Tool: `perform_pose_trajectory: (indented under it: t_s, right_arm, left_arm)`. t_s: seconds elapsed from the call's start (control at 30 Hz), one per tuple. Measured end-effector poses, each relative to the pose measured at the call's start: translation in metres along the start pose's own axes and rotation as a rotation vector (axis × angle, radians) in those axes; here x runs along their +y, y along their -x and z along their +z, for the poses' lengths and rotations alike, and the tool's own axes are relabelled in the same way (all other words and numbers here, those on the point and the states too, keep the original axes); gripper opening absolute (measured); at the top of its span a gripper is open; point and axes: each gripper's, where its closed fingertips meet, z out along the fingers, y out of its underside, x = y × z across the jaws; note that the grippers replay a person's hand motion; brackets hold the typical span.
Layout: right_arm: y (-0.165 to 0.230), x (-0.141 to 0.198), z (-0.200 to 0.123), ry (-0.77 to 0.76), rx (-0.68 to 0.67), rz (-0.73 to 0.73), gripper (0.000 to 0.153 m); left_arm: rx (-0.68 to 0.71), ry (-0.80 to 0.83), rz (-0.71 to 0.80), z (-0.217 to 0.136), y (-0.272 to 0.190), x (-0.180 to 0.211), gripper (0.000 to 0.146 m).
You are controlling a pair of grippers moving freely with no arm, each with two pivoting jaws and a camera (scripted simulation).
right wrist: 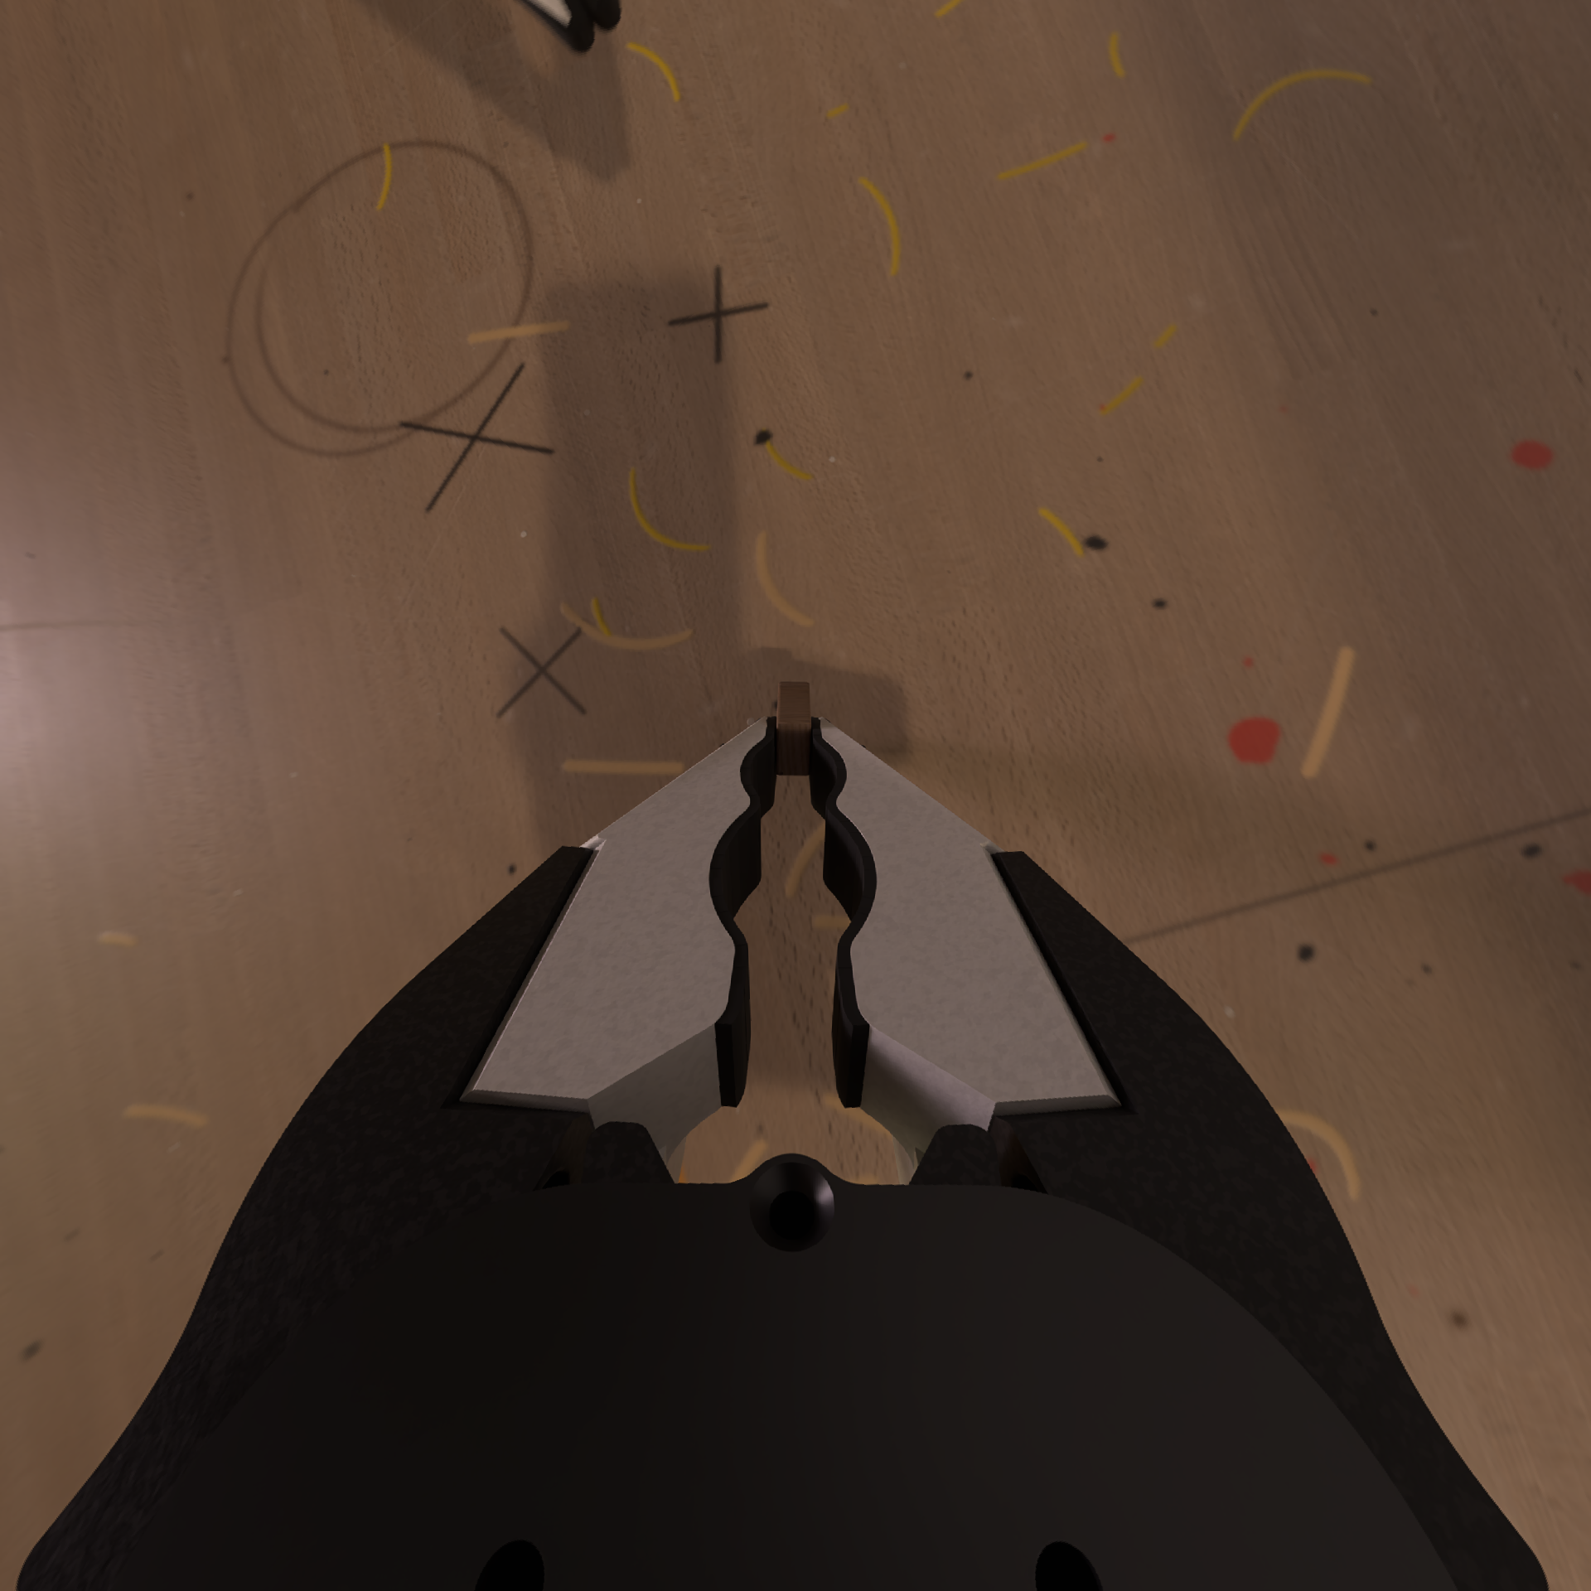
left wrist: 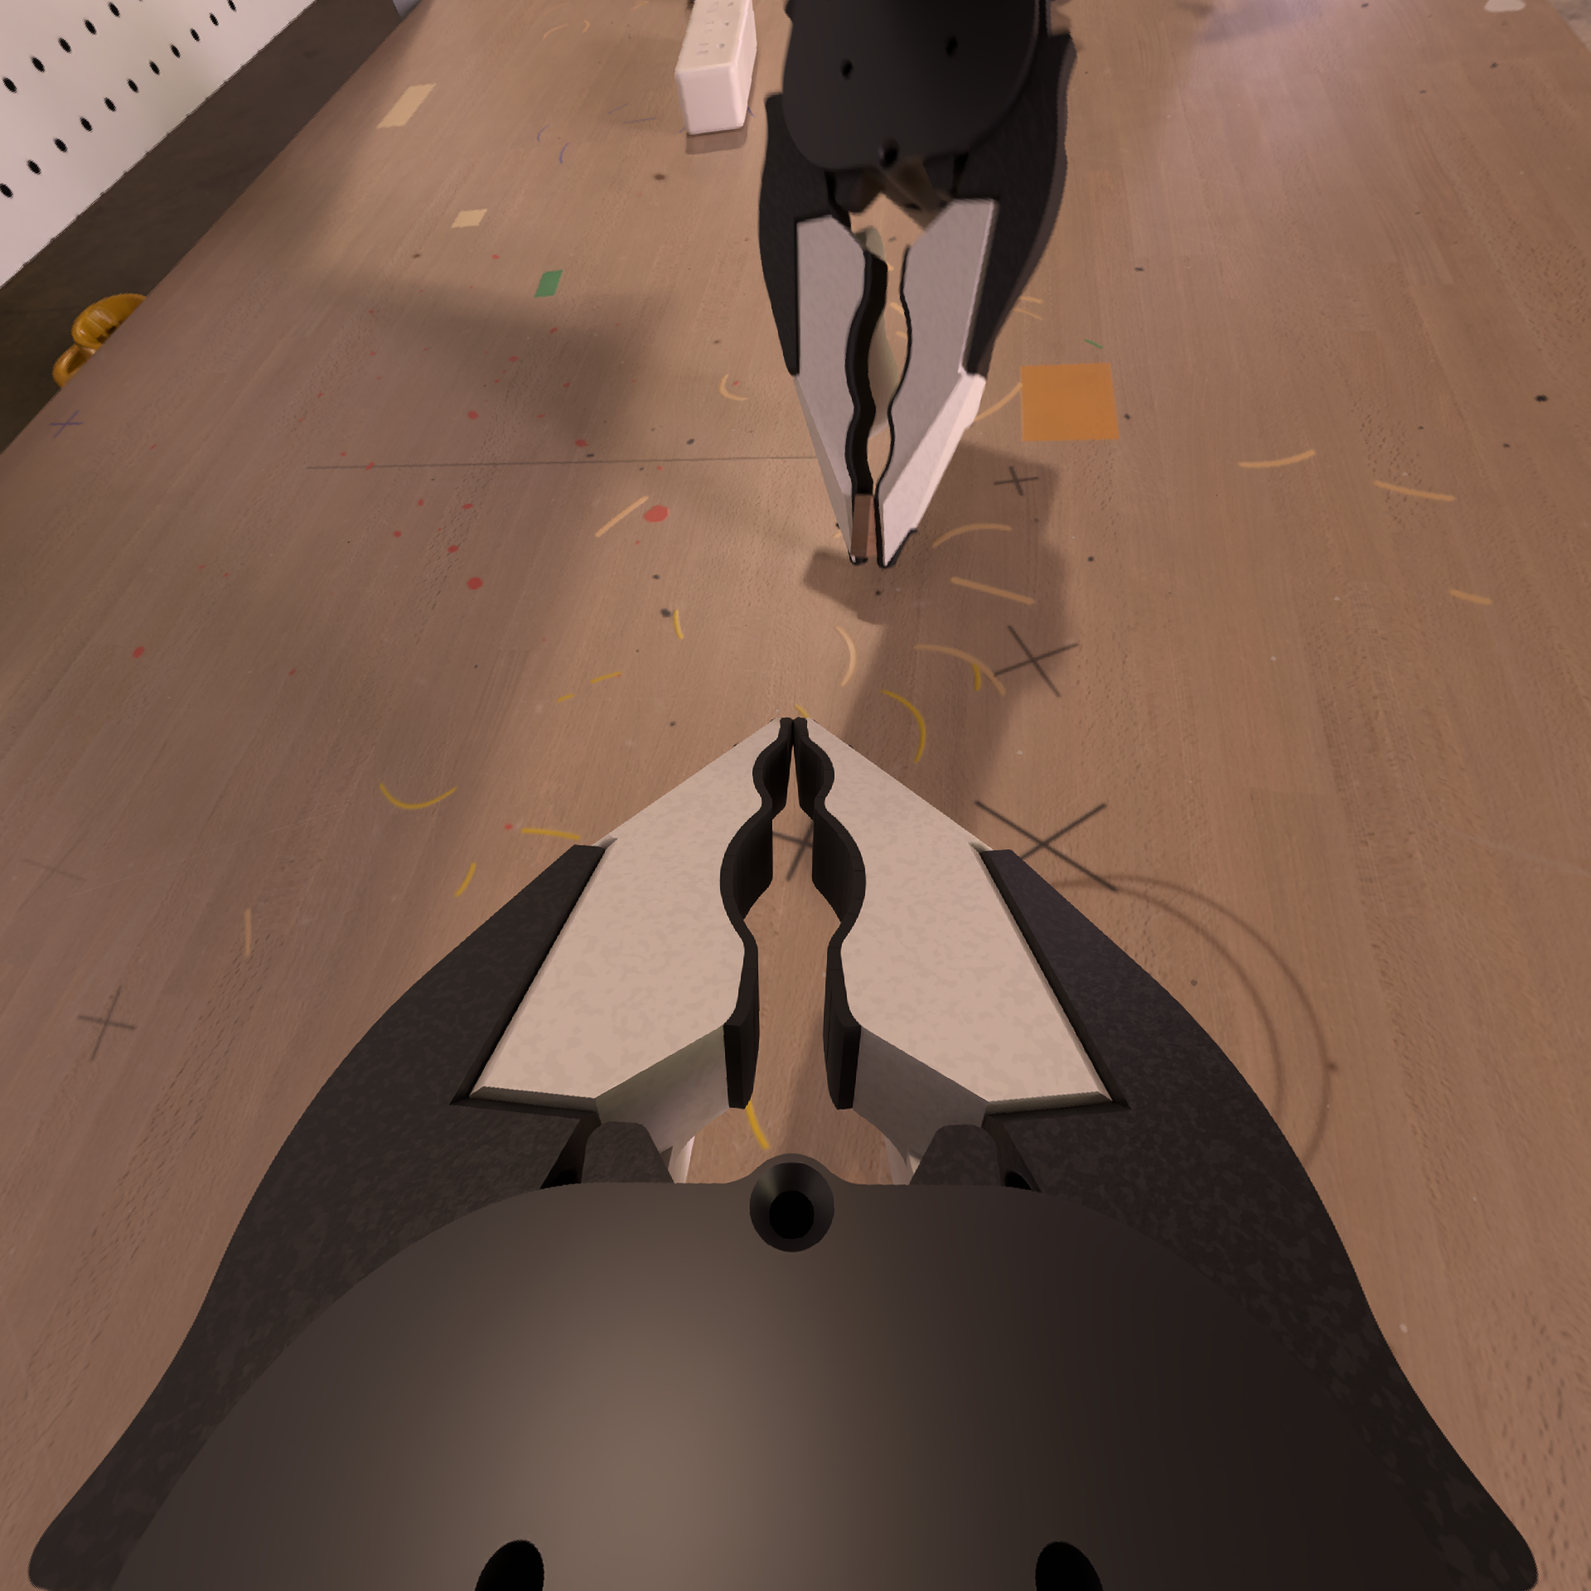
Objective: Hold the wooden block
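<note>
The wooden block [right wrist: 793,732] is small, thin and brown. My right gripper [right wrist: 793,727] is shut on it at the fingertips and holds it just above the wooden tabletop. In the left wrist view the right gripper [left wrist: 868,538] points down toward me, with the block [left wrist: 862,527] pinched between its tips. My left gripper [left wrist: 793,726] is shut and empty, low over the table, a short way in front of the right gripper. Its tips also show at the top edge of the right wrist view [right wrist: 585,17].
The wooden tabletop [left wrist: 344,689] bears paint specks, pencil crosses and circles. A white power strip [left wrist: 716,69] lies at the far end. An orange square patch [left wrist: 1067,401] sits beside the right gripper. A pegboard wall [left wrist: 103,95] and a yellow object [left wrist: 95,331] are far left.
</note>
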Motion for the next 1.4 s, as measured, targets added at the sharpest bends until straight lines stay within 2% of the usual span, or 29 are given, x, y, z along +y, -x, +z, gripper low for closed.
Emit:
perform_pose_trajectory:
  t_s: [0.07,0.17,0.27,0.37,0.5,0.8,0.93,1.4]
  right_arm:
    - [-0.003,-0.004,-0.015,0.023,-0.016,0.032,0.006]
    - [-0.008,-0.027,-0.052,-0.02,-0.028,0.069,0.006]
    - [-0.006,-0.028,-0.069,0.097,-0.087,0.105,0.006]
    - [-0.001,-0.028,-0.063,0.191,-0.181,0.099,0.006]
    - [0.003,-0.011,-0.046,0.328,-0.288,0.146,0.006]
    - [-0.006,-0.012,-0.043,0.249,-0.327,0.133,0.006]
    - [-0.009,-0.005,-0.036,0.275,-0.36,0.142,0.006]
    - [-0.005,-0.014,-0.026,0.114,-0.508,0.136,0.006]
  left_arm:
    - [0.005,-0.002,-0.005,0.004,-0.001,-0.001,0.0]
    - [0.022,0.002,-0.008,0.012,-0.005,-0.004,0.0]
    - [0.037,0.025,0.022,0.021,-0.011,-0.004,0.0]
    - [0.052,0.035,0.033,0.028,-0.017,-0.005,0.0]
    - [0.058,0.042,0.03,0.033,-0.017,-0.006,0.0]
    - [0.066,0.051,0.043,0.036,-0.018,-0.006,0.0]
    - [0.065,0.053,0.045,0.036,-0.016,-0.007,0.0]
    - [0.092,0.068,0.024,0.04,-0.015,-0.006,0.0]
